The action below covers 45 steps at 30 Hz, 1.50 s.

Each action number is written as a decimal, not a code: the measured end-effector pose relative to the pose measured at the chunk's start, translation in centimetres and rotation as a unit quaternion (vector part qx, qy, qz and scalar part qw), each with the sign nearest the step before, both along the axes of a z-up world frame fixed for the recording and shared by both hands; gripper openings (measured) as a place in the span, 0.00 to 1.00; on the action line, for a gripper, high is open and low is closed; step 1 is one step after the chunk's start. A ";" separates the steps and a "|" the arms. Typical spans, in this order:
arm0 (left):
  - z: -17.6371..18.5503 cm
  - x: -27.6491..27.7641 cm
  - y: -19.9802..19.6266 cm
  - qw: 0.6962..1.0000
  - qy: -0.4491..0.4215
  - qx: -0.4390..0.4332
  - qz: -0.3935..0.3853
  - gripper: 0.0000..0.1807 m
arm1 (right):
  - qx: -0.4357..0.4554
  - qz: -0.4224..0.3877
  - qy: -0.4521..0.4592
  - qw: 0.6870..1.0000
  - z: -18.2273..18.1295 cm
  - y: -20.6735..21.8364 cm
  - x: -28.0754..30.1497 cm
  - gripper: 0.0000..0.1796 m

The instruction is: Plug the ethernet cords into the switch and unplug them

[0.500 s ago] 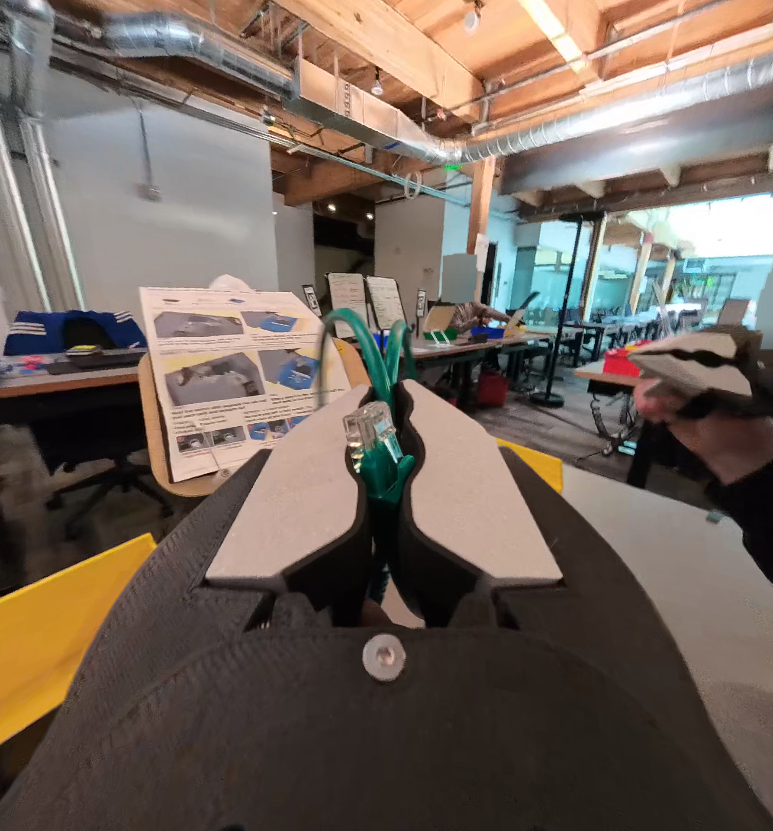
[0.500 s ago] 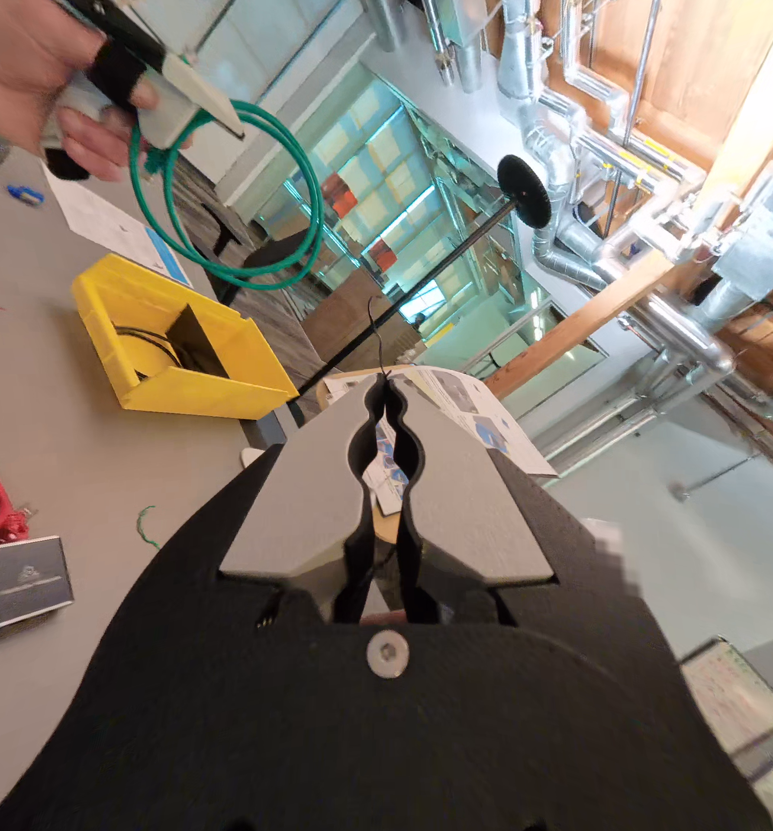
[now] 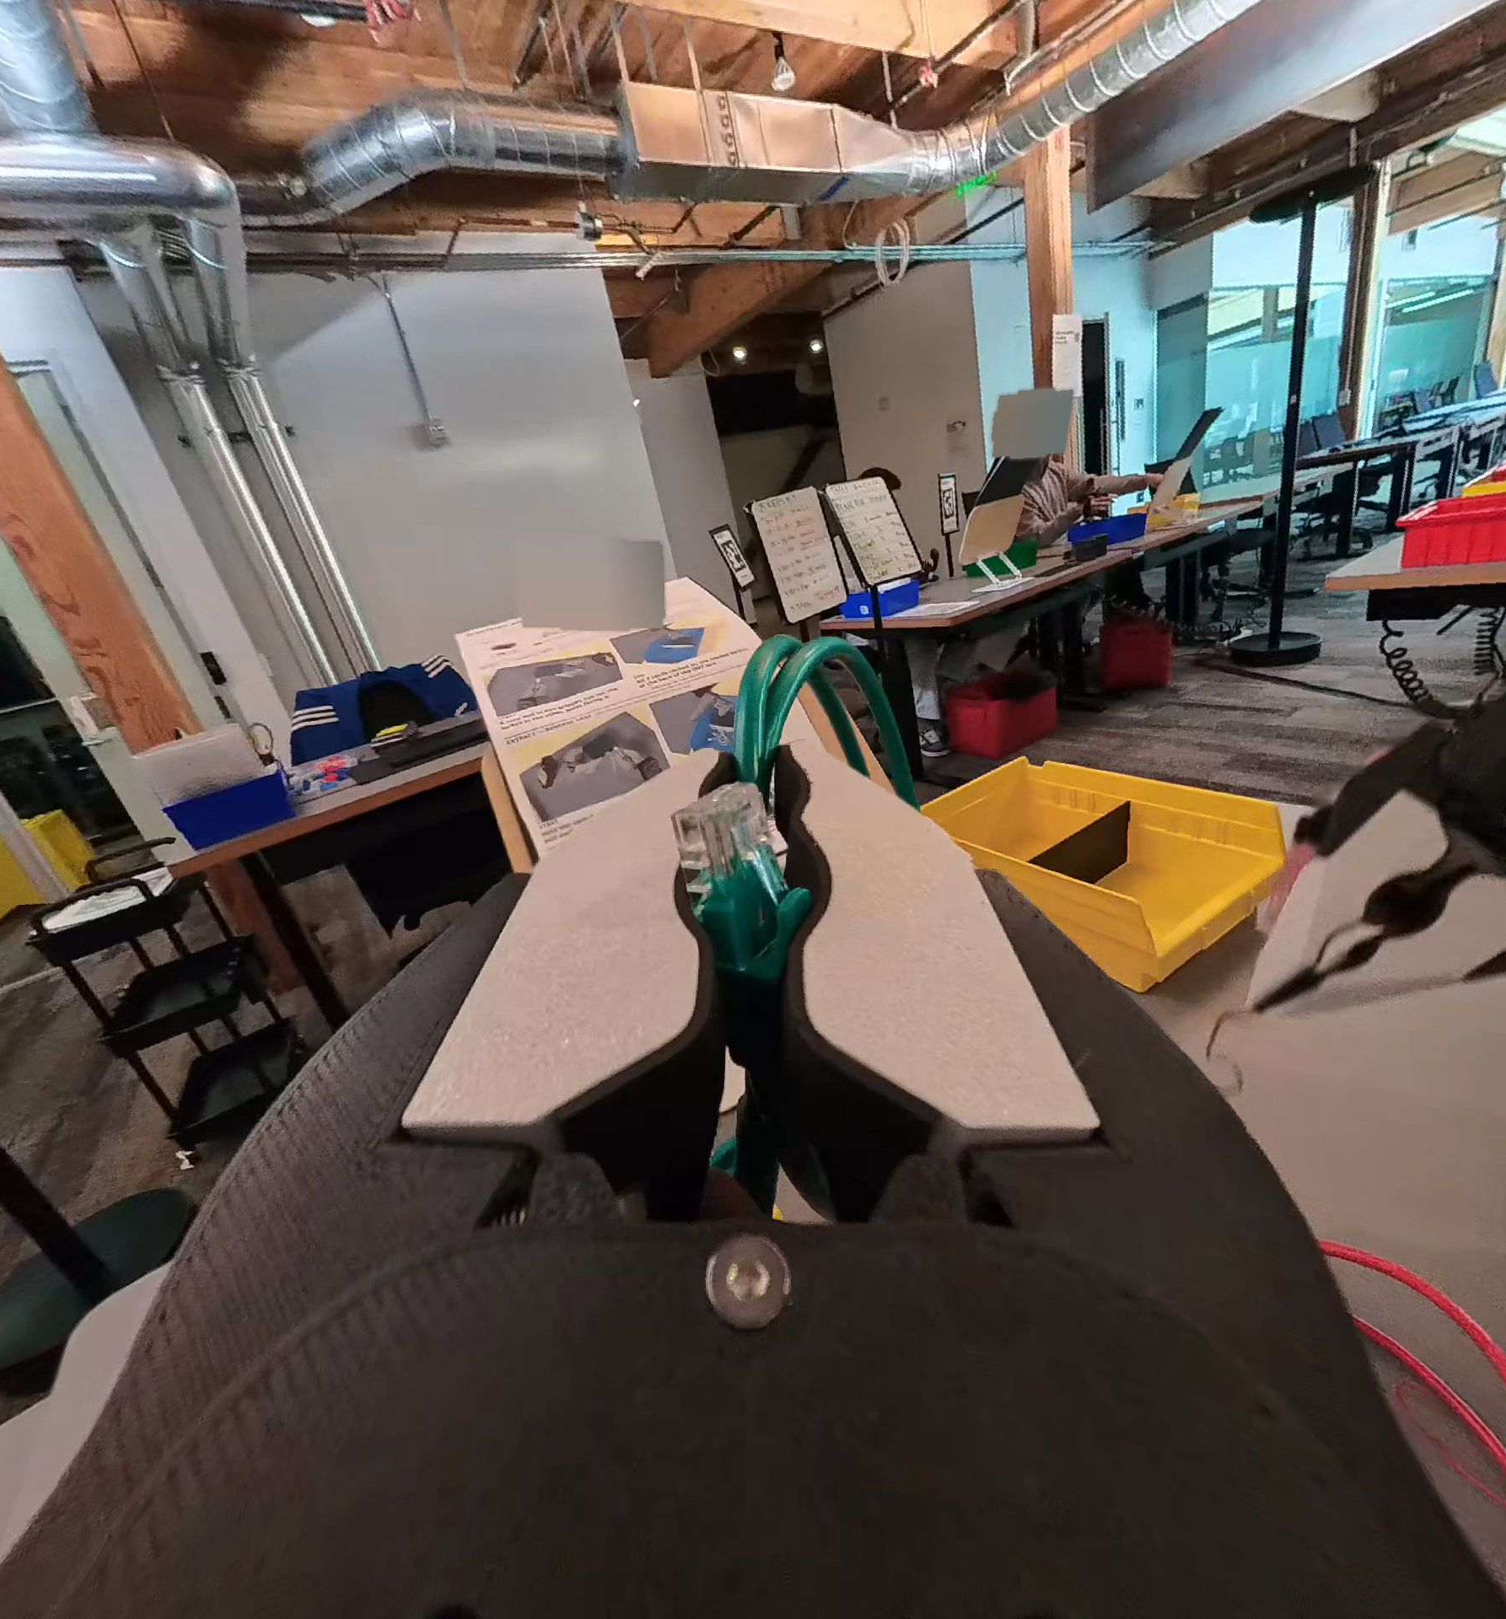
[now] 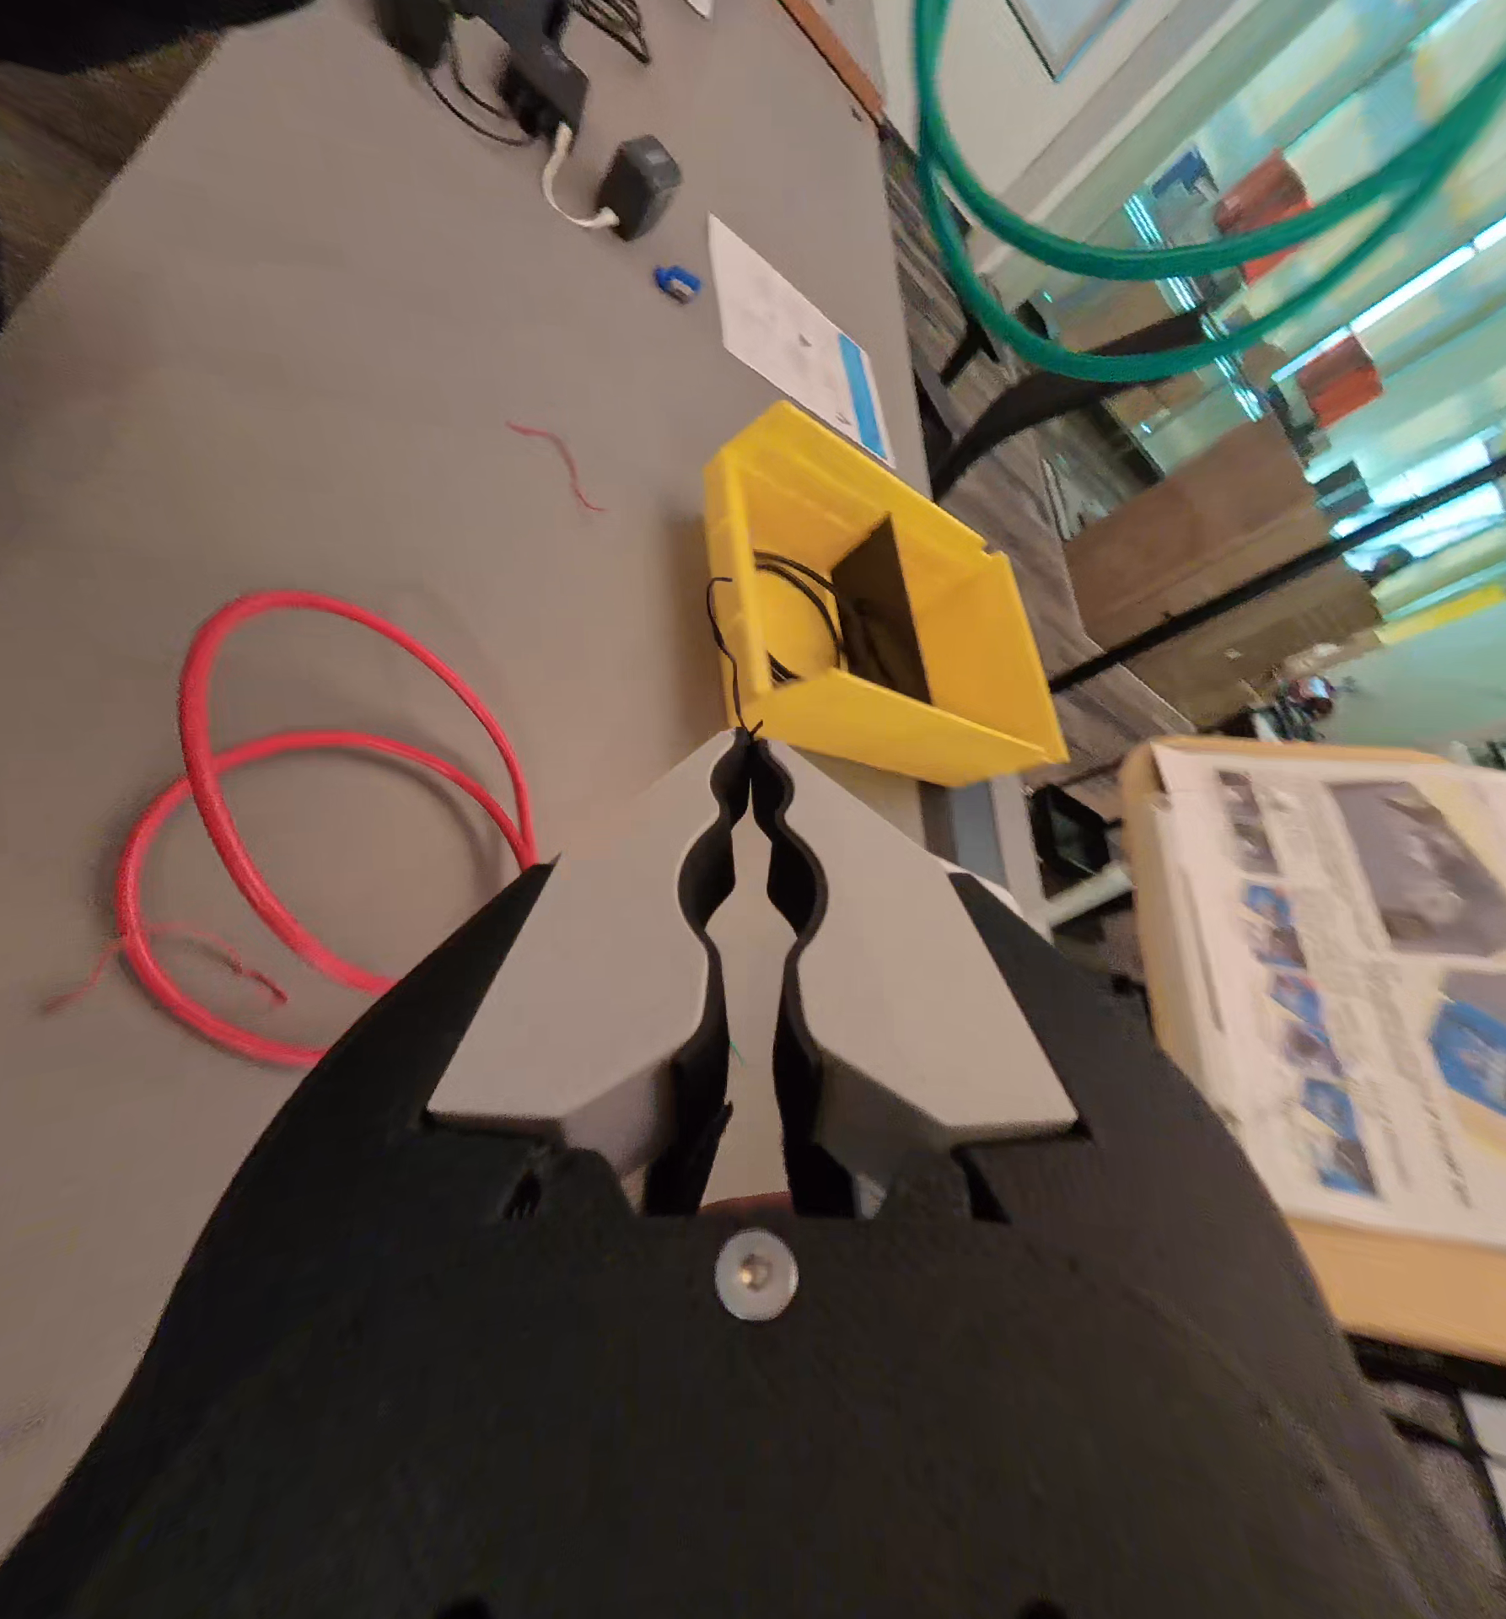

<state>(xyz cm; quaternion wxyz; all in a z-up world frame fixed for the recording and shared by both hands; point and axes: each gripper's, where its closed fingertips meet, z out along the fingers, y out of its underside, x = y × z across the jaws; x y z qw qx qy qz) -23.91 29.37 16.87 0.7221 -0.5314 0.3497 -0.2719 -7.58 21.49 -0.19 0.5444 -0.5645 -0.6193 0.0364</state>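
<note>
Green cord [image 3: 754,911], red cord [image 4: 206,788], yellow bin [image 4: 977,701]

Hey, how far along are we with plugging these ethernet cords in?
Early. Done: the left gripper is shut on the green cord, its clear plug free and pointing up. In hand: the right gripper pinches a thin black tie near the yellow bin. Left: the red cord lies loose on the table; no switch is in view, so no plugging shows.

A grey table [image 4: 311,368] carries a coiled red cord [image 4: 311,815], a yellow bin [image 4: 986,666] and a paper sheet [image 4: 784,342].
</note>
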 end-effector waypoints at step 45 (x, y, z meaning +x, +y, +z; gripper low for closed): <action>-13.9 19.0 -1.4 0.907 0.364 0.198 0.075 0.05 | -0.158 -0.104 0.285 0.940 5.5 1.4 -1.2 0.12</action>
